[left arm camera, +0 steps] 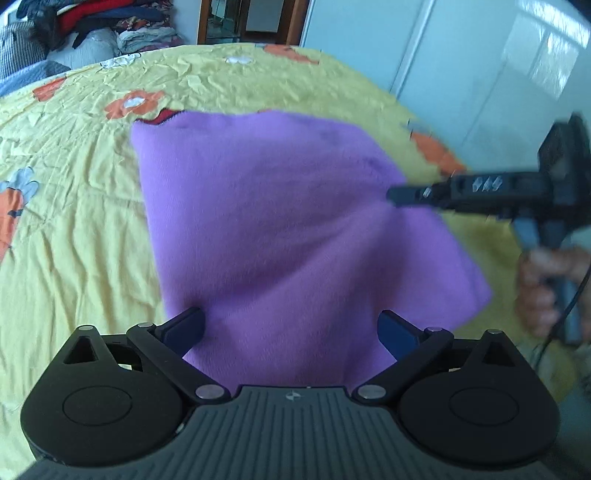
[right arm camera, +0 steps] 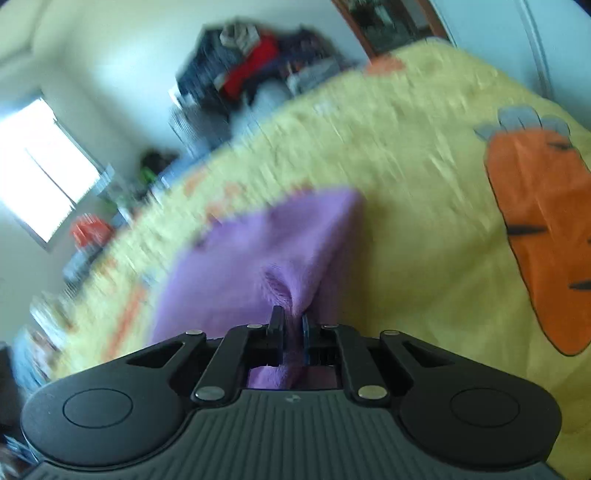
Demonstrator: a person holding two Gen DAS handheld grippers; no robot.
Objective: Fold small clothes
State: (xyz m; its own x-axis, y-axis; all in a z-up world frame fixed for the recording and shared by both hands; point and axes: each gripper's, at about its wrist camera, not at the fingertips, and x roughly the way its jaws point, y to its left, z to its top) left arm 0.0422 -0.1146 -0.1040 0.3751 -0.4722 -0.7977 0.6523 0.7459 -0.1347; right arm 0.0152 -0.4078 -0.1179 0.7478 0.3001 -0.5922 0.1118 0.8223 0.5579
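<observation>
Purple cloth: a soft fleecy cloth (left arm camera: 280, 229) lies on the bed, its surface rumpled into broad folds.
Bed: a yellow cover (left arm camera: 74, 236) printed with orange carrots and flowers, creased all over; the cloth sits on it with bare cover showing on every side.
Red edge: a sliver of red fabric (left arm camera: 162, 117) peeks out from under the cloth's far left corner.
Left gripper: the left gripper (left arm camera: 291, 326) has its fingers spread wide apart, one on each side of the cloth's near edge; the cloth passes between them and neither finger presses on it.
Right gripper: the right gripper (right arm camera: 291, 325) has its fingers drawn together on a bunched ridge of the cloth, with purple fabric squeezed between them and puckered just ahead of the tips.
Right gripper from the left view: the right gripper reaches in from the cloth's right side, its tip at the cloth's right edge, where the fabric pulls up into a crease.
Hand: a hand (left arm camera: 543, 291) grips the right gripper's handle, off the cloth's right edge; a thin cable hangs beside it.
Carrot: a large orange carrot print (right arm camera: 543, 236) lies on the cover to the right of the cloth, well apart from it.
Pile: a heap of clothes (left arm camera: 96, 26) sits beyond the bed's far edge, well apart from the cloth.
Sharpness: the right view is smeared, so room detail beyond the cloth cannot be made out.
</observation>
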